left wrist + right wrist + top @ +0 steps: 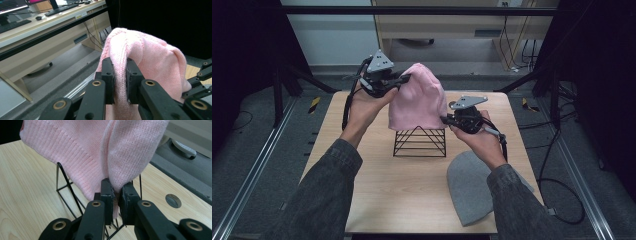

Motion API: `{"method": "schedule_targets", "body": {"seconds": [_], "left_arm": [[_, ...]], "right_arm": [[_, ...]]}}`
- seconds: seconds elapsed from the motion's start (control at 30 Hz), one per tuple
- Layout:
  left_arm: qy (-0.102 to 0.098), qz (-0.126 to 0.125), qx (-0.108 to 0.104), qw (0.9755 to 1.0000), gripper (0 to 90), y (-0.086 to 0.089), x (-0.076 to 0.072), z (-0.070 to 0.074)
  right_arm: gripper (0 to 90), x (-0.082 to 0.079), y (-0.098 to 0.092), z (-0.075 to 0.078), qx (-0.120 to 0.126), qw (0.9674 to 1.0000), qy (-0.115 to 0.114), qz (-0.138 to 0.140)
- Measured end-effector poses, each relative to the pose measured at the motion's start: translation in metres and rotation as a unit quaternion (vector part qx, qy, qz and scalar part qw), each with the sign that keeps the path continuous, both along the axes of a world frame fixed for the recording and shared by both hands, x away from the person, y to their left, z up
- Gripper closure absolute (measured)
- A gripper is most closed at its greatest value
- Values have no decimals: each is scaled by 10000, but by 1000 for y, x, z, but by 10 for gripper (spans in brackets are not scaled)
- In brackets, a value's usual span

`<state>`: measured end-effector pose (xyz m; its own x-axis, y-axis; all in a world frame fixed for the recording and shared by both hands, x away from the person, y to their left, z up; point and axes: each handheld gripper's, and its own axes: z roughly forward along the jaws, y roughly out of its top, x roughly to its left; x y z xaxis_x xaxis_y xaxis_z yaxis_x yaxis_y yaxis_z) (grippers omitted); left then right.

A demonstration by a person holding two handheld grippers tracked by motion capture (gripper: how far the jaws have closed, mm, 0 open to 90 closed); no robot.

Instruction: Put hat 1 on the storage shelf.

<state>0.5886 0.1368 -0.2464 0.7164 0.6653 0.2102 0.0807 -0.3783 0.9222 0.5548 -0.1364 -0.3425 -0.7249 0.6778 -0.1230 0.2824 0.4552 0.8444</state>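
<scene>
A pink knitted beanie (417,100) hangs in the air over a black wire stand (420,142) in the middle of the wooden table (382,180). My left gripper (404,78) is shut on the hat's upper left edge; in the left gripper view the knit (140,57) is pinched between both pads, with the left gripper (120,75) squeezing a fold. My right gripper (445,119) is shut on the hat's lower right edge. In the right gripper view the pink fabric (82,147) runs down into the right gripper (116,192), above the wire stand (67,187).
A grey beanie (474,187) lies flat on the table at the front right, partly under my right forearm. Dark frame posts stand at the table's far corners, with cables on the floor to the right. A round hole cover (173,200) sits in the tabletop.
</scene>
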Motion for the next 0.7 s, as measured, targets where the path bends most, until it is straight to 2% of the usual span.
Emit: {"method": "schedule_targets", "body": {"seconds": [0.1,0.23,0.4,0.7], "left_arm": [[8,16,-56,10000,799,4,0,-2],[45,-19,14,10000,797,4,-1,-8],[37,-30,43,10000,795,4,-1,-15],[114,-67,-103,9999,792,8,-2,-31]], "right_arm": [[823,0,3,0,-48,10000,-6,19],[823,1,7,-4,-211,9998,-8,4],[824,3,9,-10,-260,9997,32,-8],[824,2,10,-22,-363,9993,74,-39]]}}
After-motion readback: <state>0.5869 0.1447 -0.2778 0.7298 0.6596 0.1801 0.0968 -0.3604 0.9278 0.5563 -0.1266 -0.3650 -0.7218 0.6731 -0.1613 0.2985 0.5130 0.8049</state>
